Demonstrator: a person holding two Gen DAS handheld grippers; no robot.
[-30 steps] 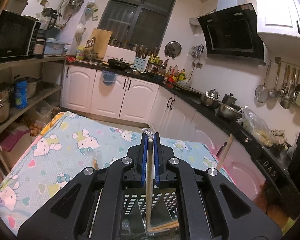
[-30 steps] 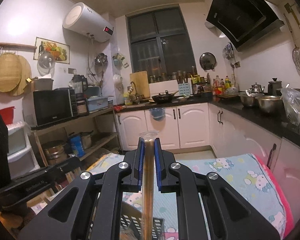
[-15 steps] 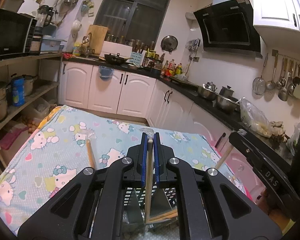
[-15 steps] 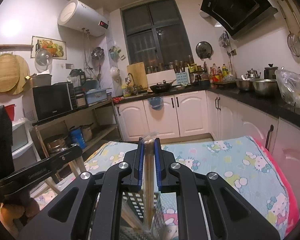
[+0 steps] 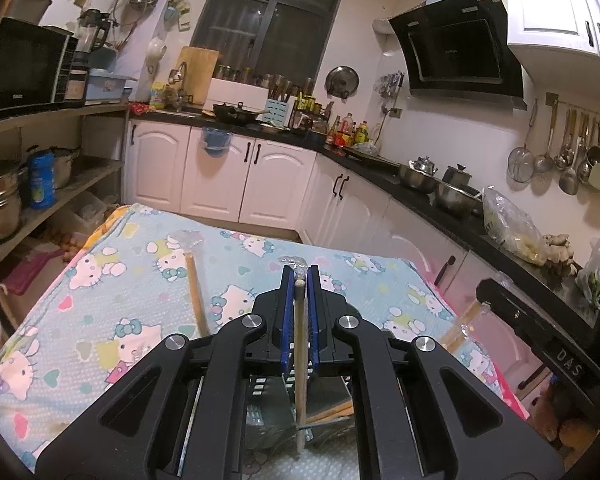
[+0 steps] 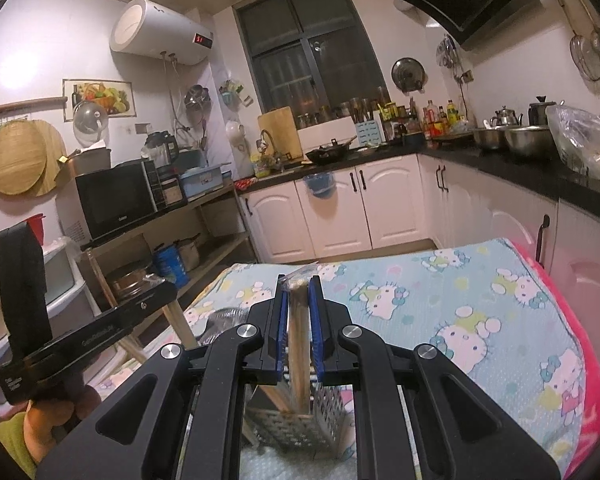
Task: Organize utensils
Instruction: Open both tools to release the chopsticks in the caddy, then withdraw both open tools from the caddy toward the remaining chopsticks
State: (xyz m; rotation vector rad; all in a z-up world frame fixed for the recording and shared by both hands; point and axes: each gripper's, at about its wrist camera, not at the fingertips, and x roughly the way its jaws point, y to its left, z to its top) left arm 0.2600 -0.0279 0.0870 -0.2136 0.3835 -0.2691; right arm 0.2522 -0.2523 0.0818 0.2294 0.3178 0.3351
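In the left wrist view my left gripper (image 5: 299,280) is shut on a thin wooden utensil (image 5: 299,344) with plastic wrap at its top. The stick stands upright, its lower end down in a perforated metal holder (image 5: 268,390). My right gripper (image 6: 299,292) is shut on a wider wooden handle (image 6: 299,344), also plastic-capped, which reaches down into the same holder (image 6: 324,416). Another wrapped wooden utensil (image 5: 195,284) lies on the Hello Kitty tablecloth (image 5: 100,280). Each gripper shows at the edge of the other's view, the right gripper body (image 5: 540,344) and the left gripper body (image 6: 80,336).
The cloth-covered table (image 6: 480,300) stretches ahead of the holder. White cabinets (image 5: 260,176) and a black counter with pots (image 5: 424,176) run along the back and right. Shelves holding a microwave (image 6: 116,200) stand to the left. A hand (image 6: 56,404) grips the left tool.
My right gripper has sunk with its wooden handle, so the holder and the cloth show more below it. The left gripper still holds its stick in the holder. The right gripper now shows in the left wrist view.
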